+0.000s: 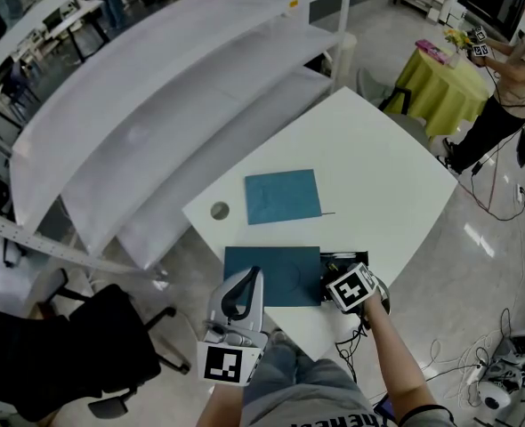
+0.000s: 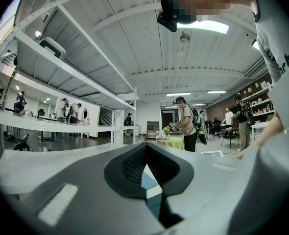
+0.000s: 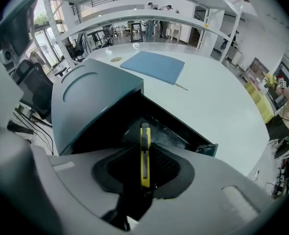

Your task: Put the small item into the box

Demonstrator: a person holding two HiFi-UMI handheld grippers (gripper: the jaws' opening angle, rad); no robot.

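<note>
A teal box lies near the white table's front edge, its lid covering most of it and its dark inside open at the right end. My right gripper is at that open end, shut on a yellow utility knife whose tip points into the opening. In the right gripper view the gripper holds the knife upright between its pads. My left gripper hovers left of it over the box's near edge, raised and tilted up, shut with nothing in it.
A flat teal sheet lies mid-table with a small grey disc to its left. White shelving runs along the table's far left. A black chair stands lower left. A person stands by a yellow-green table at the far right.
</note>
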